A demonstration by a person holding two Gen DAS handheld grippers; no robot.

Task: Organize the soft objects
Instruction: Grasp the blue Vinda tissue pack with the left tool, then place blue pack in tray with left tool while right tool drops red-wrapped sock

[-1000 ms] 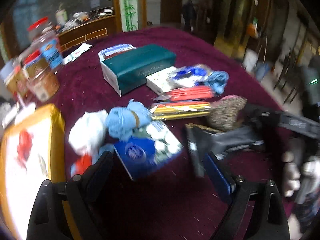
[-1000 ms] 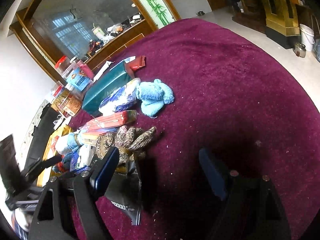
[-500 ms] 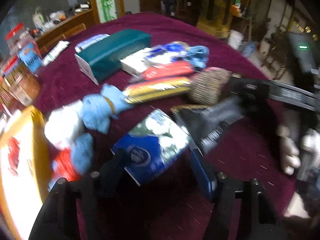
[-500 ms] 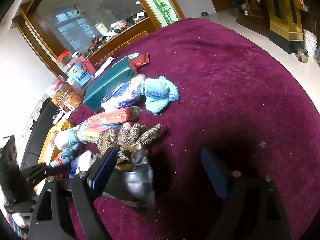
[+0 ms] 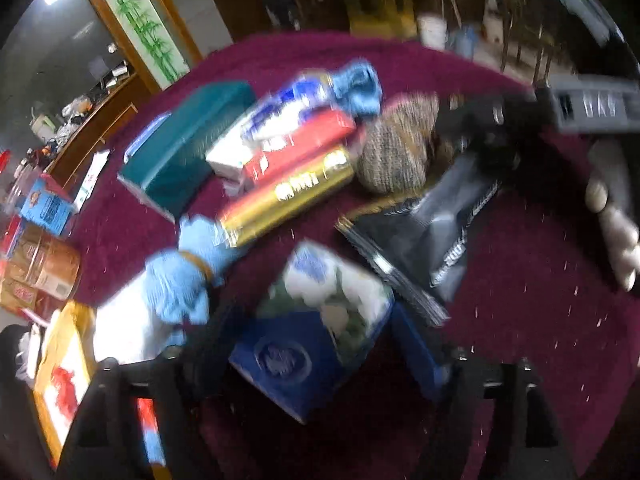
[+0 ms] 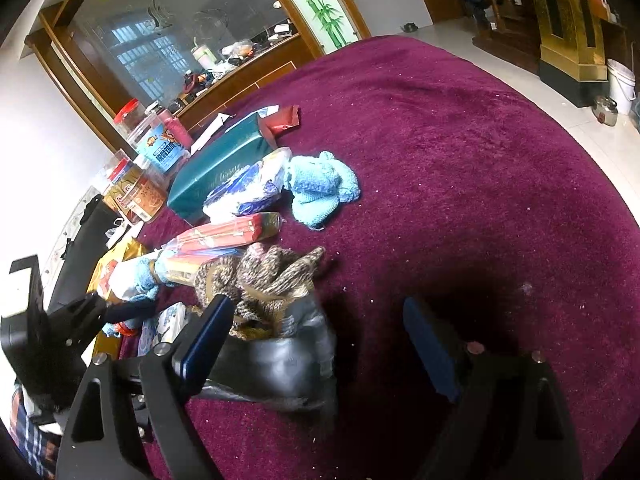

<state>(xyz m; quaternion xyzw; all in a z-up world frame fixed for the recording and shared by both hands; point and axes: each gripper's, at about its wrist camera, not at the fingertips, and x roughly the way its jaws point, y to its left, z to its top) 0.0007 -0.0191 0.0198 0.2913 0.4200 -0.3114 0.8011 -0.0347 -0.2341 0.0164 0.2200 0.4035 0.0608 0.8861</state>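
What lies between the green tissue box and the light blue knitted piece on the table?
A blue-and-white plastic pack lies between the green tissue box and the light blue knitted piece; the right wrist view shows it clearly.

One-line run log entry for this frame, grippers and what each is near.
left gripper: jaws opening, astride blue tissue pack, no grip seen | right gripper: open, empty, over black pouch | tablecloth: maroon

The table (image 6: 460, 160) has a deep purple-red cloth with small pale specks. The tissue box (image 6: 216, 172) is dark green. The knitted piece (image 6: 320, 188) is light blue. The woolly bundle (image 6: 260, 276) is mottled brown and beige. One long pack (image 5: 300, 148) is red, another pack (image 5: 288, 196) is gold. The pouch (image 5: 432, 232) is black and grey.
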